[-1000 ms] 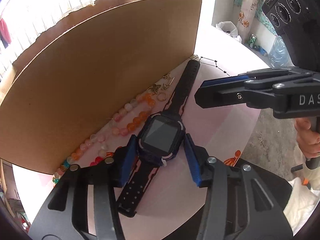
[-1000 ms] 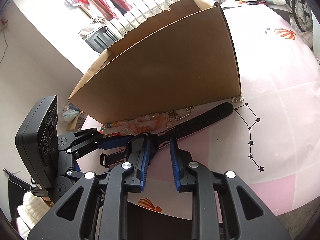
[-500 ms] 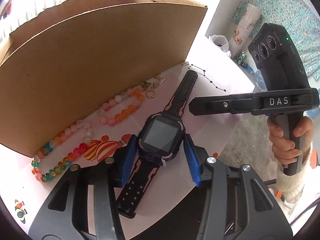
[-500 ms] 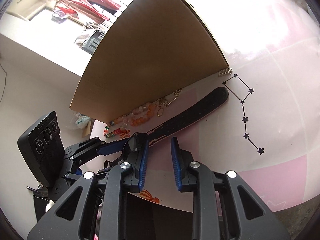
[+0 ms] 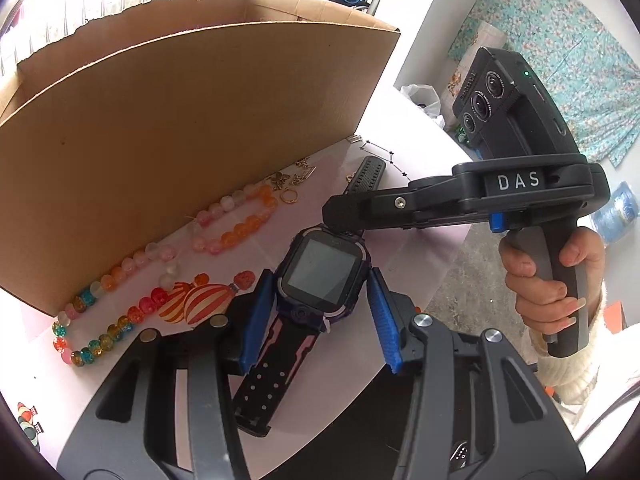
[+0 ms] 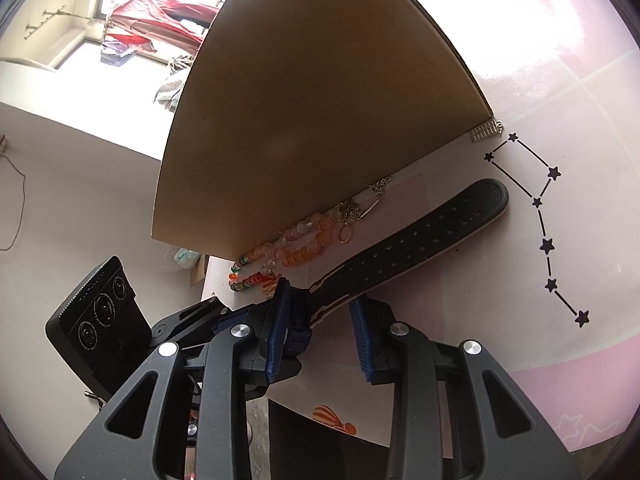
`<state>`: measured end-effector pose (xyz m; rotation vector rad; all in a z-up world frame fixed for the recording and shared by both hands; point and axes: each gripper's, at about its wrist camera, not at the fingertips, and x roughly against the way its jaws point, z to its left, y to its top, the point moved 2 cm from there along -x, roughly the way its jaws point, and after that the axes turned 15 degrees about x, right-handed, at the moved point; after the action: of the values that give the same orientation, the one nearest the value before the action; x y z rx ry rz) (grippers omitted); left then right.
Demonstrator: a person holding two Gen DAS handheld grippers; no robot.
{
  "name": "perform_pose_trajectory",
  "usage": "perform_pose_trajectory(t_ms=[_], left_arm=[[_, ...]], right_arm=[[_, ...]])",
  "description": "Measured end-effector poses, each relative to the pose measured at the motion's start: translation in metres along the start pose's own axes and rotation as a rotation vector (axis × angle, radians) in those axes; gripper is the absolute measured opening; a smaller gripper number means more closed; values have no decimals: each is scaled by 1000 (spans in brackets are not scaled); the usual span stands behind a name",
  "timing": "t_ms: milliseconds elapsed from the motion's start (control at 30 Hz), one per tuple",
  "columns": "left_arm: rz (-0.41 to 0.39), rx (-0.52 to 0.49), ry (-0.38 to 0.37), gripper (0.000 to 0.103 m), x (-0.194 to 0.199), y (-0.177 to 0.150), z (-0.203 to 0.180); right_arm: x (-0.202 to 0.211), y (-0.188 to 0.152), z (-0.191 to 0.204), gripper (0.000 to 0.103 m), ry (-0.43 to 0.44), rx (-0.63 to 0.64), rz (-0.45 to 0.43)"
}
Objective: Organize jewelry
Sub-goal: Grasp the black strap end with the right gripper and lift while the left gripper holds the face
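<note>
item: cardboard box [image 5: 192, 120], my landmark. open top, standing on the pink table [image 6: 520, 340]; from my views i cannot see inside it, so i cannot say whether anything is stowed there.

item: smartwatch [image 5: 320, 272], dark case, black strap. lies flat on the table in front of the box wall, its far strap end [image 6: 480, 196] reaching toward the box's right corner.

item: left gripper [image 5: 316, 316]. released, blue pads spread on either side of the watch case, neither pad clearly pressing it.

item: right gripper [image 6: 320, 332]. fingers apart, straddling the strap next to the case. i judge no firm grasp yet, though contact on the left pad is hard to read.

item: bead bracelets [image 5: 236, 220], orange, pink and multicoloured, loose along the foot of the box's front wall.

item: small gold chain and ring pieces [image 6: 356, 212], just beside the box wall, near the beads.

item: small silver charm [image 6: 484, 132], at the box's right corner.

progress, as i judge it: early. every piece i can see sits outside the box. the watch looks to be the piece in hand; beads, chain and charm remain.
</note>
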<state>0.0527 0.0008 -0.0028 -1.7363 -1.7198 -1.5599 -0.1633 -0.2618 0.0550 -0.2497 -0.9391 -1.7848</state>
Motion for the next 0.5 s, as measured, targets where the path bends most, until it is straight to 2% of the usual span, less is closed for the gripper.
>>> perform_pose_trajectory(t_ms=[100, 167, 233, 367, 500], left_arm=[[-3, -2, -19, 45, 0, -2, -1], [-4, -13, -6, 45, -1, -2, -3], [4, -29, -1, 45, -2, -4, -5], [4, -84, 46, 45, -9, -7, -16], [3, -102, 58, 45, -12, -7, -23]], right_arm=[[3, 0, -1, 31, -35, 2, -42], [7, 0, 1, 11, -93, 41, -69], [11, -1, 5, 6, -119, 77, -82], [16, 2, 14, 5, -167, 140, -102], [24, 7, 15, 5, -168, 158, -128]])
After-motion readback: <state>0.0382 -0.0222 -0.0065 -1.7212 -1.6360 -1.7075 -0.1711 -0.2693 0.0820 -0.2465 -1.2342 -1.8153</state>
